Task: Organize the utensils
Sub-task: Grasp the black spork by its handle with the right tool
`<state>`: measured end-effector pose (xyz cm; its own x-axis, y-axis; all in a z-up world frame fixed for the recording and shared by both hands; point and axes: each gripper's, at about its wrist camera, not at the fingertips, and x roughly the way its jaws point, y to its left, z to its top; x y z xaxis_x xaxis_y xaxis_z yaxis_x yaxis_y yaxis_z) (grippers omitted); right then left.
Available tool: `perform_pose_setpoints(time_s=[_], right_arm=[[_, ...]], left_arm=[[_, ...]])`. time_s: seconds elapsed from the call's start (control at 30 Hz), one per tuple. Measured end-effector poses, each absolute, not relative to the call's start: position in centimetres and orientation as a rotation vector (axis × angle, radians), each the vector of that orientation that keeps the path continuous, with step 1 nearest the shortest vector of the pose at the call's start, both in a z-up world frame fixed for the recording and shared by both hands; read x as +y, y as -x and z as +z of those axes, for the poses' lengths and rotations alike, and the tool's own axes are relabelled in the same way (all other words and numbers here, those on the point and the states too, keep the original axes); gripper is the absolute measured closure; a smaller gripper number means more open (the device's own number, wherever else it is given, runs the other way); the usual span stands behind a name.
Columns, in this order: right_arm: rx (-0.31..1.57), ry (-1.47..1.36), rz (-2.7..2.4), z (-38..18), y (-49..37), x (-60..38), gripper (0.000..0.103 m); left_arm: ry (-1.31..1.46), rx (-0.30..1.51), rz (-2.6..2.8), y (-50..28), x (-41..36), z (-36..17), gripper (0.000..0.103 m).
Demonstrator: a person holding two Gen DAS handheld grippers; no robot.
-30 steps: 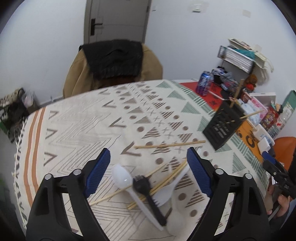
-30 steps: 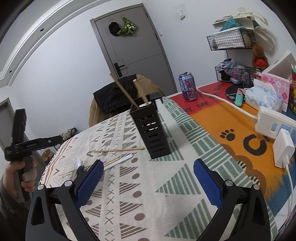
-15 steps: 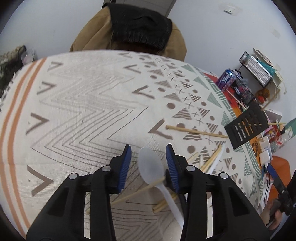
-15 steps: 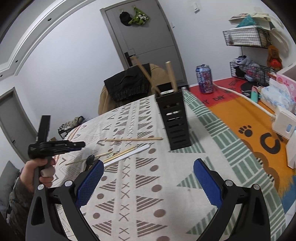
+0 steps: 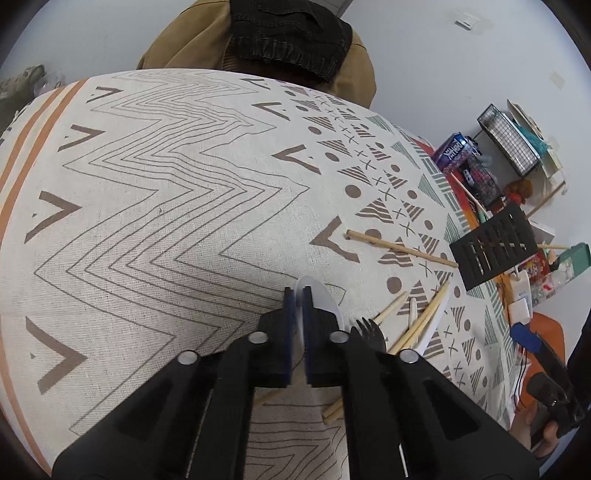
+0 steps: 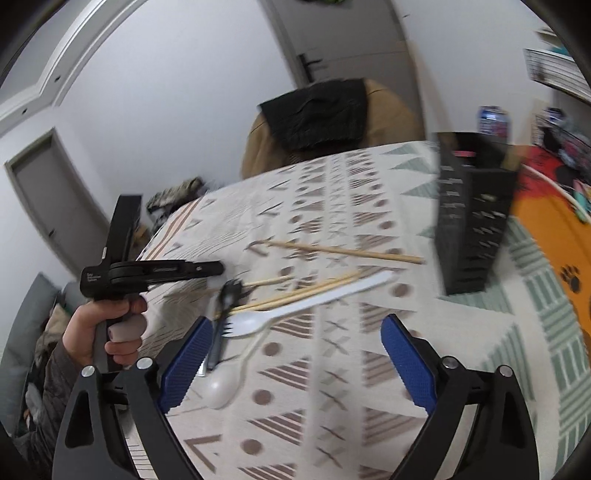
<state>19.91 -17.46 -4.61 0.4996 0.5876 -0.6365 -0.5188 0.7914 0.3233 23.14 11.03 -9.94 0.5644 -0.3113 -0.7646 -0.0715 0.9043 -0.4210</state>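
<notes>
My left gripper (image 5: pixel 298 295) is shut on the bowl of a white plastic spoon (image 5: pixel 320 295) lying on the patterned tablecloth. Beside it lie a black fork (image 5: pixel 369 328), a white fork (image 6: pixel 314 301) and several wooden chopsticks (image 5: pixel 400 248). The black slotted utensil holder (image 5: pixel 493 245) stands to the right, with chopsticks in it. My right gripper (image 6: pixel 291 363) is open and empty, low over the cloth near the utensil pile. The right wrist view shows the left gripper (image 6: pixel 207 268) from the side and a second white spoon (image 6: pixel 223 386).
A chair draped with a tan coat and black jacket (image 5: pixel 288 33) stands at the table's far side. A drink can (image 5: pixel 452 151), wire racks, a power strip (image 5: pixel 519 306) and clutter lie on the orange mat behind the holder.
My left gripper has closed from wide open onto the white spoon's bowl. My right gripper has swung left and down toward the utensil pile, still open.
</notes>
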Motion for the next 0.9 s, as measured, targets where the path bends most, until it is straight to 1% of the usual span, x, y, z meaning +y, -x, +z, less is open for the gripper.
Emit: perform_pose_setpoints(time_s=[0.2,0.23,0.3,0.47,0.67,0.9], right_arm=[[0.894,-0.026,0.739,-5.0,-21.5,-12.3,0.027],[0.912,-0.014,0.750,-5.1,-21.7,-11.4,0.030],[0.931,0.008,0.762,-5.1,-22.1,-10.1,0.032],[0.987,0.036,0.763,-5.5,-23.5,-7.8,0.040],[1.080,0.020,0.718,-6.8,-25.9,-7.5,0.045],[1.150,0.110,0.698,-8.3,-26.8,-5.6,0.046]], left_arm=[[0.417,0.865,-0.152,-21.4,11.2,-7.4,0.099],[0.409,0.849,-0.146,-21.2,11.1,-6.9,0.099],[0.395,0.808,-0.136,-20.5,11.2,-5.9,0.099],[0.378,0.713,-0.074,-19.3,12.2,-3.8,0.099],[0.377,0.577,0.019,-17.4,14.2,-1.3,0.099],[0.395,0.509,0.065,-16.2,15.7,-0.2,0.099]])
